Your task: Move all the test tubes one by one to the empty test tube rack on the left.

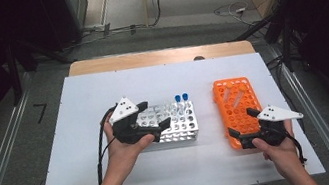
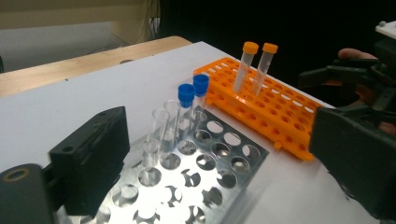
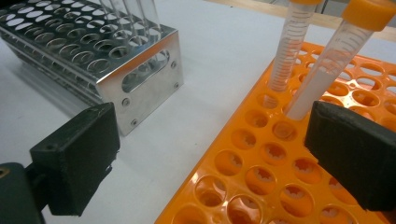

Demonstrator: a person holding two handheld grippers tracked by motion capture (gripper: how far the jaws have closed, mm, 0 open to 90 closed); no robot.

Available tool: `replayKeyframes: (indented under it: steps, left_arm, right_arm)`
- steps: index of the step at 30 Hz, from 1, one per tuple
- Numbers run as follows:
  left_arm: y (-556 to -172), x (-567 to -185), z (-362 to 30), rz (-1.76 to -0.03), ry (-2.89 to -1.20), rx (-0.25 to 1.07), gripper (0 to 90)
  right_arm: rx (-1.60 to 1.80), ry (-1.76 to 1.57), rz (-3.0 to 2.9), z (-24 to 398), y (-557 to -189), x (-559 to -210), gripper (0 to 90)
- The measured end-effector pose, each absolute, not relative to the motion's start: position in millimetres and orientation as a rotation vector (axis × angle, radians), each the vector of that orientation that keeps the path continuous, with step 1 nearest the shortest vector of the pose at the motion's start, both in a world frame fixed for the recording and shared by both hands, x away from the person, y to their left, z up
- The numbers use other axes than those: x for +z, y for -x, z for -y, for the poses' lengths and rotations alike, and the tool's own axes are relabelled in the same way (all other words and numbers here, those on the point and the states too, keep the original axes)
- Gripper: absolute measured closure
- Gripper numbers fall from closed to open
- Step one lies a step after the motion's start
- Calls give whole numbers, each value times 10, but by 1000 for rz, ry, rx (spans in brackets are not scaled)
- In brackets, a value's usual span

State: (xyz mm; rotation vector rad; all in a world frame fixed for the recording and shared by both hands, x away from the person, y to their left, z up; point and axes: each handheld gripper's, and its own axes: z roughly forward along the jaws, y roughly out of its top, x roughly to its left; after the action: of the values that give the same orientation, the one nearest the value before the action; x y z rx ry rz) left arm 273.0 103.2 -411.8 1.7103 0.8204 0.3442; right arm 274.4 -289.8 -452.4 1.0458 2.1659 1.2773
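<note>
**Spotter:** High view puts your left gripper (image 1: pixel 149 119) over the near left corner of the metal rack (image 1: pixel 185 130), jaws apart and empty. Your right gripper (image 1: pixel 245 128) sits at the near end of the orange rack (image 1: pixel 221 97), jaws also spread, nothing between them.

**Operator:** Which tubes am I going for?

**Spotter:** Judging by where you hover, the ones nearest your jaws. In the left gripper view, two blue-capped tubes (image 2: pixel 193 100) stand upright at about twelve o'clock from your jaws, at the far edge of the metal rack, with a few uncapped clear tubes (image 2: pixel 161 128) just in front of them. In the right gripper view, two orange-capped tubes (image 3: pixel 299 60) lean in their holes at about one o'clock, the nearer one just beside your right-hand jaw.

**Operator:** How will they handle?

**Spotter:** I'd expect them to be light, stiff and smooth, so likely slippery. The clear ones could be glass; treat them as fragile. Squeeze gently.

**Operator:** Where do I grip?

**Spotter:** Take the wall just below the cap, where you have clearance above the rack, and lift straight along the tube's own axis. The leaning ones may bind in their holes if you pull vertically. The orange rack looks like light plastic and could lift with a stuck tube.
</note>
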Motion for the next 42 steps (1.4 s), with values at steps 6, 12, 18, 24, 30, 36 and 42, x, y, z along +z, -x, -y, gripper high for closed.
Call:
replayKeyframes:
  steps: [6, 12, 18, 24, 30, 36, 42]
  left_arm:
    - [-2540, -4134, -1170, -819, -1687, 352, 0]
    - [-2420, -4216, -1273, -819, -1668, 344, 0]
    - [-2383, -4289, -1341, -842, -1671, 339, 0]
    - [-2367, -4310, -1389, -861, -1658, 346, 0]
    - [-2371, -4310, -1414, -872, -1648, 348, 0]
    - [-2371, -4311, -1399, -872, -1648, 348, 0]
    - [-2371, -4308, -1377, -875, -1647, 350, 0]
  right_arm:
    - [1294, -1094, -2136, 2935, -2854, -4486, 24]
    - [1298, -1152, -2121, 2984, -3030, -4491, 33]
    - [1306, -1241, -2092, 3031, -3211, -4519, 44]
    - [1256, -1304, -2067, 2996, -3364, -4517, 166]
    - [1205, -1367, -2046, 2978, -3496, -4544, 364]
    - [1163, -1428, -2071, 2959, -3571, -4576, 565]
    - [1081, -1404, -2099, 2887, -3587, -4596, 715]
